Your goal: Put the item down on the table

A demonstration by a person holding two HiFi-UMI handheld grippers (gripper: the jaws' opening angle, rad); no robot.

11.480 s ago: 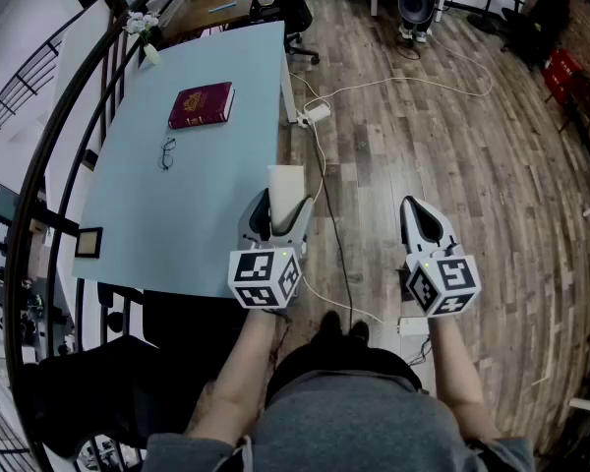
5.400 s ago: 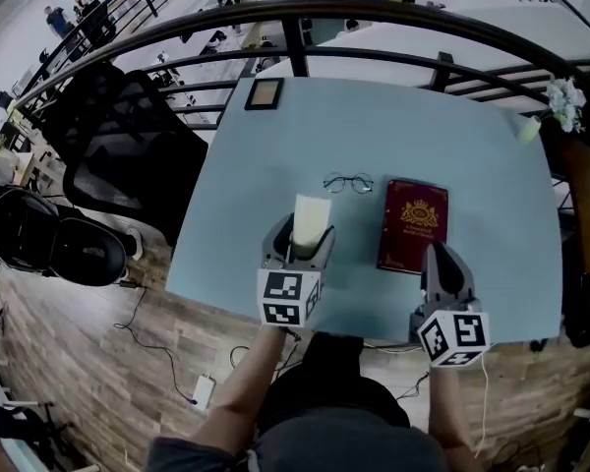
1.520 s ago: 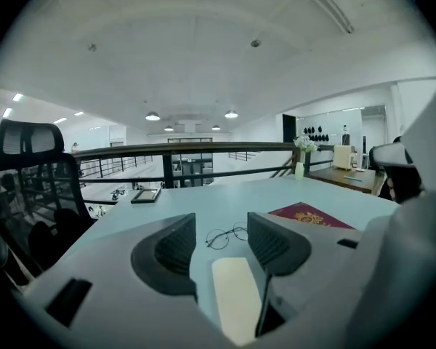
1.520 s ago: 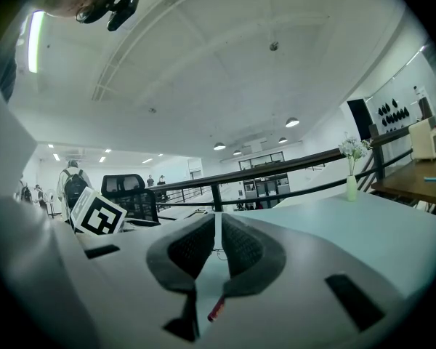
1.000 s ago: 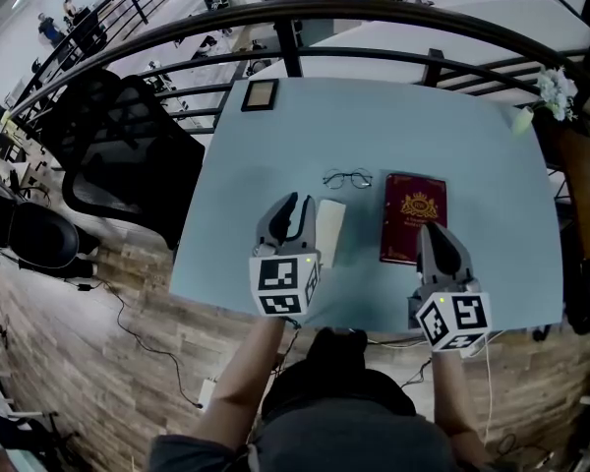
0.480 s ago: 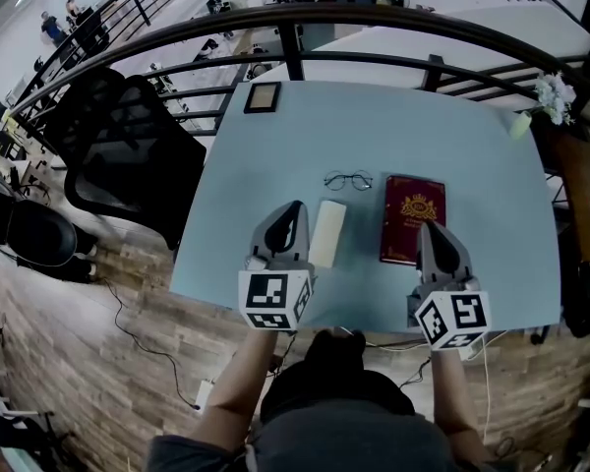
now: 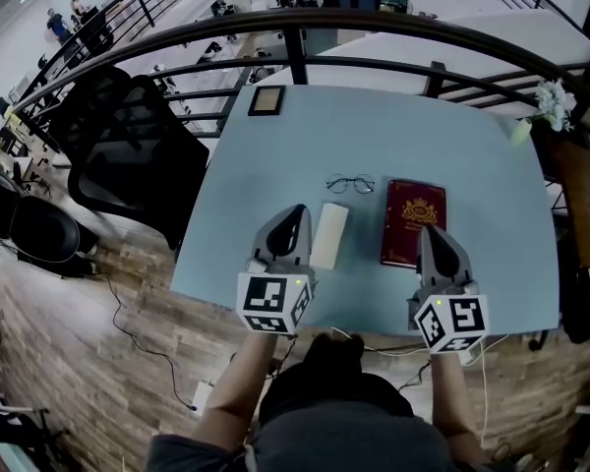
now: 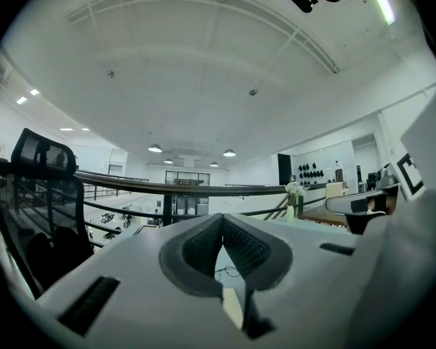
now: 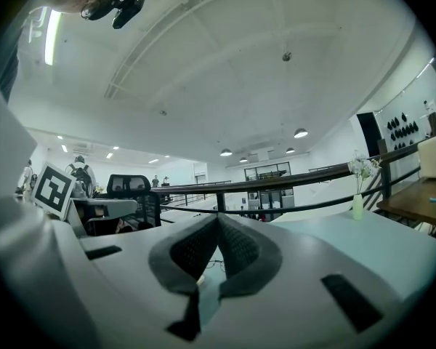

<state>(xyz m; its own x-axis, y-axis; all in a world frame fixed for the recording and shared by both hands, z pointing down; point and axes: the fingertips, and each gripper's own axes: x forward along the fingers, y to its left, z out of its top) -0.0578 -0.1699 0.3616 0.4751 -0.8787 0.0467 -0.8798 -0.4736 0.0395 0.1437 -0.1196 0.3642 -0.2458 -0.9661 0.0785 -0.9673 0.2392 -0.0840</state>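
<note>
A cream rectangular item (image 7: pixel 329 235) lies flat on the pale blue table (image 7: pixel 374 136), near its front edge. My left gripper (image 7: pixel 294 213) hovers just left of the item, apart from it, jaws shut and empty. In the left gripper view the two pads (image 8: pixel 243 247) meet at the tip, and a strip of the cream item (image 8: pixel 234 306) shows below them. My right gripper (image 7: pixel 427 234) is over the table's front right part, beside a dark red book (image 7: pixel 413 220), also shut with nothing held.
Wire-rimmed glasses (image 7: pixel 350 184) lie behind the cream item. A small framed picture (image 7: pixel 265 100) sits at the table's far left corner, a vase of white flowers (image 7: pixel 546 104) at the far right. A black railing (image 7: pixel 305 16) curves behind the table; a black office chair (image 7: pixel 118 136) stands left.
My left gripper was open beside the cream item a second ago; its jaws have shut and it has drawn back slightly toward me. The item stays on the table. The right gripper has not moved.
</note>
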